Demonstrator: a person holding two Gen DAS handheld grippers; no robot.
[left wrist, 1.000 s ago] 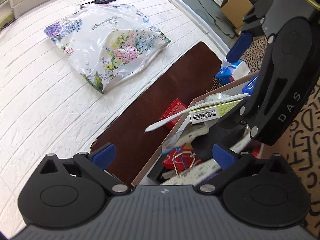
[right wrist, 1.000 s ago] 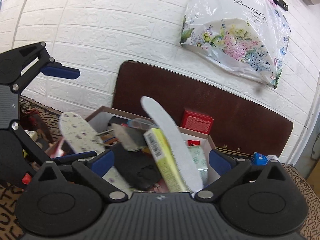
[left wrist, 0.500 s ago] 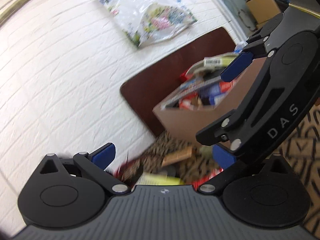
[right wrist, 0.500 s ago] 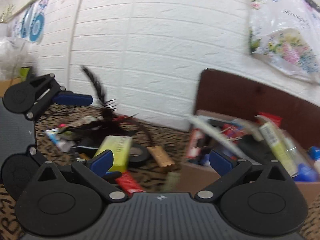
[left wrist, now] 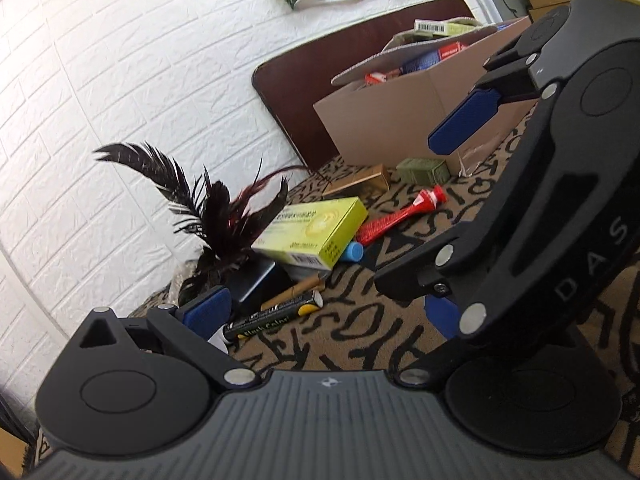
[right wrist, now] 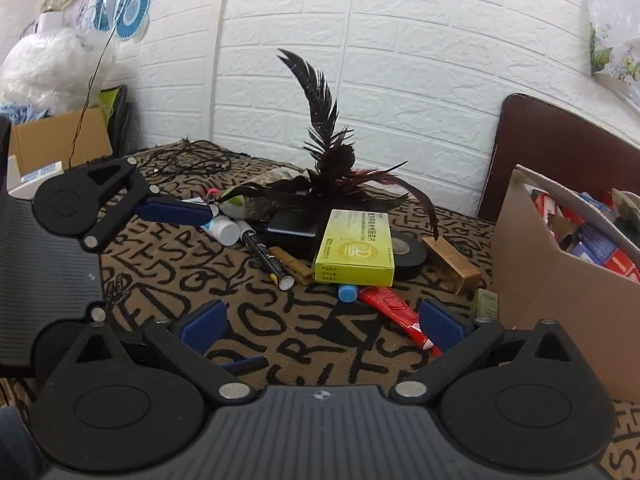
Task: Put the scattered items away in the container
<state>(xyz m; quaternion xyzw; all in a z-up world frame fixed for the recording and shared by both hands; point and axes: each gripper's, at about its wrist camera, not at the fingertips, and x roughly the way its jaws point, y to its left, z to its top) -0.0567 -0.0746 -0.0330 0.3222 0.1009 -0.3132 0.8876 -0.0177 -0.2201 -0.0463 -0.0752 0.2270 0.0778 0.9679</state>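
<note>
A cardboard box (left wrist: 404,116), packed with items, stands at the right; it also shows in the right wrist view (right wrist: 560,292). Scattered on the patterned cloth lie a yellow-green box (right wrist: 354,248), a red tube (right wrist: 394,312), a black marker (right wrist: 266,258), black tape (right wrist: 408,254), a small brown box (right wrist: 452,264), a black feather bundle (right wrist: 332,176) and a white bottle (right wrist: 224,230). My left gripper (left wrist: 326,310) is open and empty, low over the marker (left wrist: 276,320). My right gripper (right wrist: 322,324) is open and empty, just before the red tube.
A dark brown board (left wrist: 320,92) leans on the white brick wall behind the box. A small green block (left wrist: 424,170) lies by the box's foot. Black cables (right wrist: 192,160) lie at the back left. A cardboard carton (right wrist: 56,140) stands far left.
Both grippers have swung away from over the packed box, leftward and down, to the scattered pile on the cloth. Both stay open and empty.
</note>
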